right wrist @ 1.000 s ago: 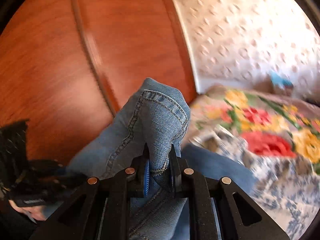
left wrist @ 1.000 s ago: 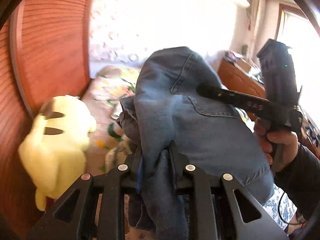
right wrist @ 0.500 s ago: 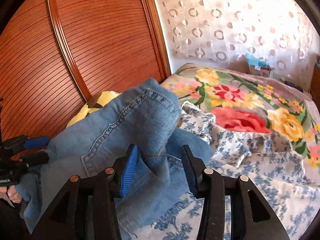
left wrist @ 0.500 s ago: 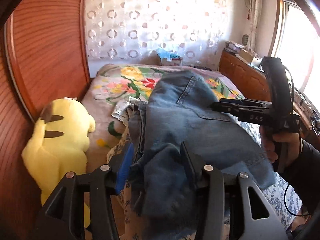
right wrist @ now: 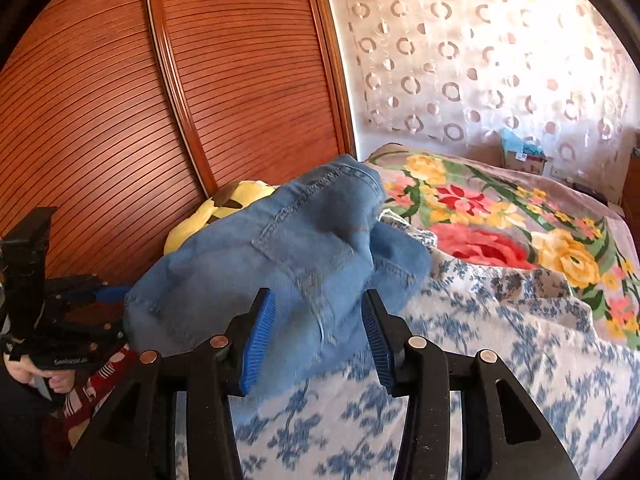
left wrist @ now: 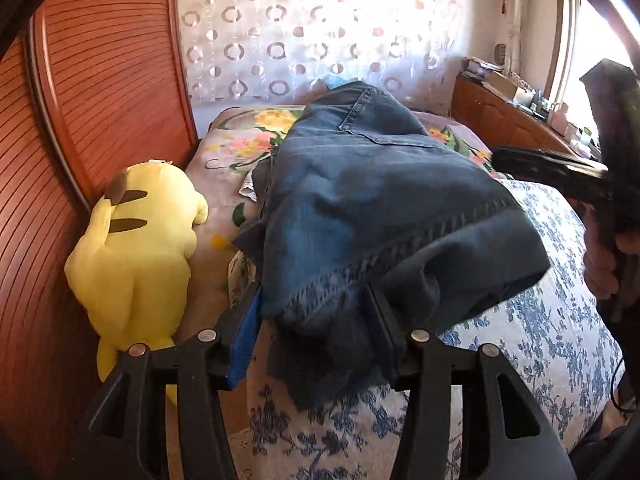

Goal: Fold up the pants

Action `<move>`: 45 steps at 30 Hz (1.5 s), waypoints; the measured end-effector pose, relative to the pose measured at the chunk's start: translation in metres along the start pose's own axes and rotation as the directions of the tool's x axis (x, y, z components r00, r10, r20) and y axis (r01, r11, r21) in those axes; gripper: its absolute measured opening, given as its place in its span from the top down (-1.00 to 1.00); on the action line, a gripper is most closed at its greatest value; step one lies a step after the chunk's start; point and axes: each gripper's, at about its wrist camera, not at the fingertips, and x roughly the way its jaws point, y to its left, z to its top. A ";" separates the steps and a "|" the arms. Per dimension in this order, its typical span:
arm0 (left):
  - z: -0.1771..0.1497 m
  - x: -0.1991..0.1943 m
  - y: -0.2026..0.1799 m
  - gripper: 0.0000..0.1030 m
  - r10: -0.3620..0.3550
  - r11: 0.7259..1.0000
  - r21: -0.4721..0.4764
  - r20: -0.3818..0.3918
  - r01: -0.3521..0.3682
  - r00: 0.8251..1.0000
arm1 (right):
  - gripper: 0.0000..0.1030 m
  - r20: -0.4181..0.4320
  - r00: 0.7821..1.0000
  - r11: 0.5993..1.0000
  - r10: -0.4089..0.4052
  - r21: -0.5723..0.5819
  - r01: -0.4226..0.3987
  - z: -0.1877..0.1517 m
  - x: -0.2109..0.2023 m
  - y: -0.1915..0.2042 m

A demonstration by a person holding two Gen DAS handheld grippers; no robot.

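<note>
The heavy, floppy denim jeans (left wrist: pixel 372 200) lie bunched on the bed (left wrist: pixel 540 320), denim loose between both parted tools, left tool (left wrist: pixel 316 328) and right tool (right wrist: pixel 318 332); best regripped at the sturdy waistband.

Ahead of the tongs, a circle-patterned curtain (right wrist: pixel 460 60) glows with daylight (very bright); ribbed wooden panelling (left wrist: pixel 100 80) stands left, a wooden cabinet (left wrist: pixel 500 116) and window (left wrist: pixel 592 52) right.
</note>
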 end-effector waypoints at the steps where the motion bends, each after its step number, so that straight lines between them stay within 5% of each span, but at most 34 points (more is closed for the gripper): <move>1: -0.001 -0.006 -0.002 0.00 -0.005 1.000 -0.002 0.018 0.005 1.000 | 0.09 0.005 1.000 1.000 -0.005 0.003 0.005 -0.005 -0.009 0.001; 5: -0.003 -0.027 -0.017 -0.02 -0.014 1.000 0.002 0.069 0.014 0.998 | 0.09 0.024 0.999 0.999 -0.034 0.018 0.034 -0.023 -0.044 0.008; 9: -0.006 -0.049 -0.041 -0.46 -0.034 0.999 0.022 0.139 0.032 0.990 | 0.09 0.054 0.996 0.997 -0.073 0.029 0.071 -0.042 -0.081 0.016; 18: -0.012 -0.081 -0.100 -0.78 -0.050 0.997 0.065 0.259 0.035 0.965 | 0.02 0.096 0.982 0.986 -0.161 0.057 0.156 -0.078 -0.150 0.023; 29: -0.024 -0.103 -0.154 -0.78 -0.079 0.995 0.083 0.316 0.055 0.945 | -0.48 0.172 0.948 0.963 -0.267 0.086 0.256 -0.116 -0.220 0.043; 45: -0.057 -0.127 -0.196 -0.78 -0.069 0.997 0.064 0.328 0.051 0.942 | -0.48 0.195 0.892 0.911 -0.407 0.150 0.383 -0.162 -0.265 0.086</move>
